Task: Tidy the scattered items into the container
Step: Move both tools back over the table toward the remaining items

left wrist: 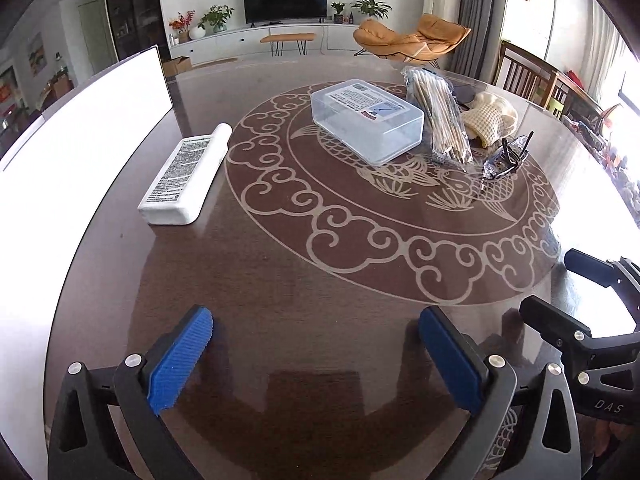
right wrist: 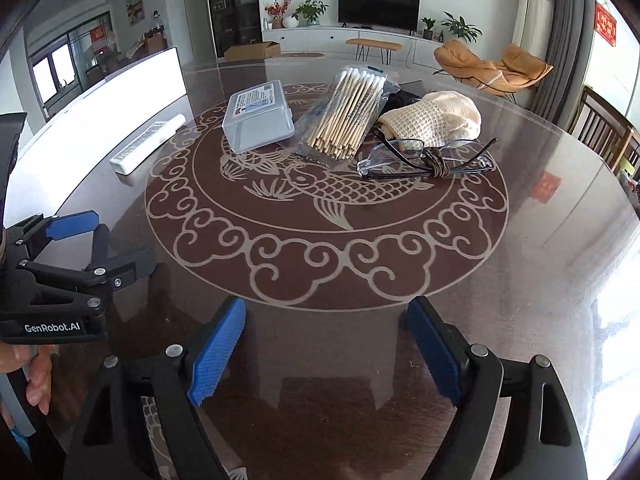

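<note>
Scattered items lie grouped on the far half of our round dark-brown glossy desk [right wrist: 520, 248], over its pale carp-and-cloud inlay. We note a clear lidded plastic box [right wrist: 258, 118] with a printed label, closed, toward the left of the group. Just beside it on the right lies a clear packet of wooden-stick cotton swabs [right wrist: 346, 116], tilted against what lies behind it. Right of that sits a cream waffle-knit cloth [right wrist: 434, 120], bunched, with a dark object half hidden behind it that we cannot identify. In front of the cloth rest clear-lensed spectacles with thin black arms [right wrist: 430, 158], a small dark knot or tie lying on them. Well apart to the left, near a white board, lies a flat white tube with black print [left wrist: 182, 176]. Our left claw [left wrist: 316, 354] hangs wide open over bare desk, holding nothing. Our right claw [right wrist: 326, 350] is likewise open and empty.
</note>
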A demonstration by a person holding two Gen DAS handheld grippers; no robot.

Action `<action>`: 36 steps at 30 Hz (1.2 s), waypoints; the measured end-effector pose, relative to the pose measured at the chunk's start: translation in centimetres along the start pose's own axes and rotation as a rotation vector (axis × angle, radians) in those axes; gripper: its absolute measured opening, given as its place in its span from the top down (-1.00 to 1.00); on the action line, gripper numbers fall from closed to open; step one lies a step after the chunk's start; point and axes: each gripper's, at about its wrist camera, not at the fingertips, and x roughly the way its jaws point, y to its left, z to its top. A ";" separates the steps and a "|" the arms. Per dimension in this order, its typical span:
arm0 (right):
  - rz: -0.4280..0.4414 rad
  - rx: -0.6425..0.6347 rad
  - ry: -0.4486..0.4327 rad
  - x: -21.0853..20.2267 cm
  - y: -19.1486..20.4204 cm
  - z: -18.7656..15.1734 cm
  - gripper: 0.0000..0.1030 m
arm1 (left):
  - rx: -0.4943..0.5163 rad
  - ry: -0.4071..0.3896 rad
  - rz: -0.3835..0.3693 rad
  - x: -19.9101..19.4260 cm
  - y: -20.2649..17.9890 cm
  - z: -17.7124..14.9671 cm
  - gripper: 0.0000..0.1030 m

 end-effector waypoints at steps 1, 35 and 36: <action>-0.001 0.000 0.000 0.0 0.0 0.0 -0.65 | 0.000 0.000 -0.001 0.0 0.0 0.0 -1.00; -0.001 0.001 0.000 0.0 0.1 -0.1 -0.66 | 0.000 -0.001 0.000 -0.2 0.0 -0.2 -1.00; -0.001 0.001 0.000 0.0 0.1 0.0 -0.66 | -0.001 -0.001 0.000 -0.2 0.0 -0.2 -1.00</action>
